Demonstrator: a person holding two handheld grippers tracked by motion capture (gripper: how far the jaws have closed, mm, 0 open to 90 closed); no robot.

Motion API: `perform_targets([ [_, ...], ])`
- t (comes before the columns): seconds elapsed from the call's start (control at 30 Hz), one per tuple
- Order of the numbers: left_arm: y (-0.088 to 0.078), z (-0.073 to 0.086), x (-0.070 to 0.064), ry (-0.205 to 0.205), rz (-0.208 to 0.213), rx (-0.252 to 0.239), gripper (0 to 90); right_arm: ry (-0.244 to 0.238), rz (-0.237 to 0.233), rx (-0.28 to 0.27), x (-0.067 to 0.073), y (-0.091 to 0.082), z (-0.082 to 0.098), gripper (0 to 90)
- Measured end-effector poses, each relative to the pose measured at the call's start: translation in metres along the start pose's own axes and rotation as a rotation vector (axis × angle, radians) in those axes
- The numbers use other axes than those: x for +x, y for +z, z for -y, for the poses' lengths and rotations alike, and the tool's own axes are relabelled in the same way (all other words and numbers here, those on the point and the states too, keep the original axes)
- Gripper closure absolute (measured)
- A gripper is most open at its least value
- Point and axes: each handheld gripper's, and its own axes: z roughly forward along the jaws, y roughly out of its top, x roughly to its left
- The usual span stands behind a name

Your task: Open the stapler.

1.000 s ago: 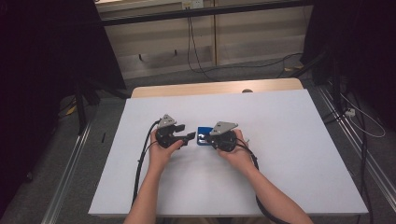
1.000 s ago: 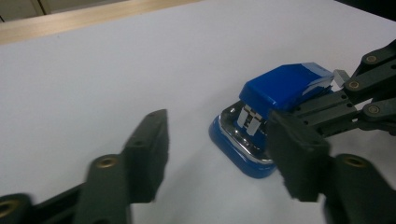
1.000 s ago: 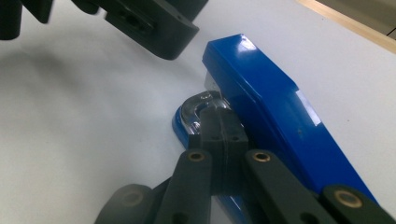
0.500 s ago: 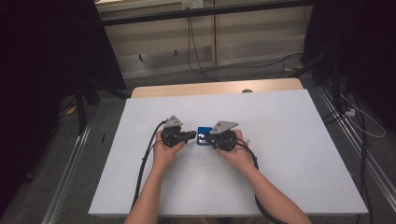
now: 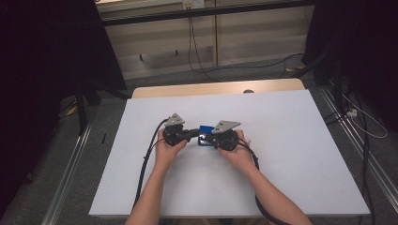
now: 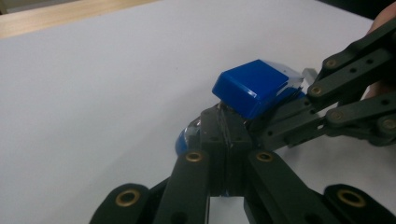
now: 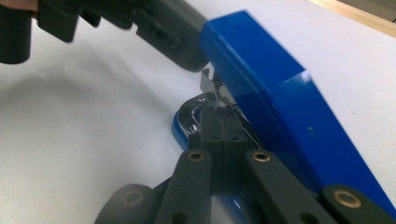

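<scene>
From the high view, a small blue stapler [image 5: 205, 129] sits near the middle of the white table [image 5: 291, 154], right between the left gripper [image 5: 191, 135] and the right gripper [image 5: 210, 139], which point at each other from either side. Each is held in one of the person's hands, forearms coming in from the bottom edge. At this range the jaw tips and the stapler merge into one dark cluster, so the grip itself cannot be read here.

The left gripper view gives the close detail: its own jaws are pressed together with a thin metal part of the stapler caught at their tips, having just been closing on it. The stapler's blue top [image 6: 254, 88] is hinged up and tilted, with a glossy rounded blue base [image 6: 183, 140] low beside the tips. The right gripper comes in from the right edge, reaching under the raised top.

The right gripper view shows its own jaws clenched on the metal strip [image 7: 212, 88] between base and top. The long, boxy blue top fills the right side, and the left gripper [image 7: 140, 23] crosses the upper left.
</scene>
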Motion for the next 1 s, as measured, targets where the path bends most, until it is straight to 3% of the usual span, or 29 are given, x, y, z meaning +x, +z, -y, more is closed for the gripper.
perform_targets([
  [0.33,0.0,-0.003,0.0,-0.005,0.007,-0.033,88.2,0.017,0.014,-0.009,0.001,0.0,0.001,90.0],
  [0.4,0.0,-0.004,0.001,-0.006,0.008,-0.032,88.2,0.058,0.002,-0.011,0.002,0.0,0.001,90.0],
  [0.5,0.0,-0.004,0.001,-0.012,0.013,-0.037,88.2,0.048,0.018,-0.021,0.005,0.0,0.0,90.0],
  [0.63,-0.001,-0.005,0.001,-0.015,0.018,-0.041,88.2,0.086,0.055,-0.076,0.006,-0.002,-0.002,90.0],
  [0.77,-0.001,-0.006,0.001,-0.019,0.021,-0.04,88.2,0.081,0.083,-0.085,0.008,0.0,-0.004,90.0],
  [0.87,0.0,-0.005,0.003,-0.017,0.019,-0.035,88.3,0.101,0.079,-0.092,0.009,0.003,-0.004,90.0],
  [1.0,0.001,-0.004,0.003,-0.018,0.02,-0.037,88.3,0.078,0.107,-0.097,0.014,0.004,-0.006,90.0],
])
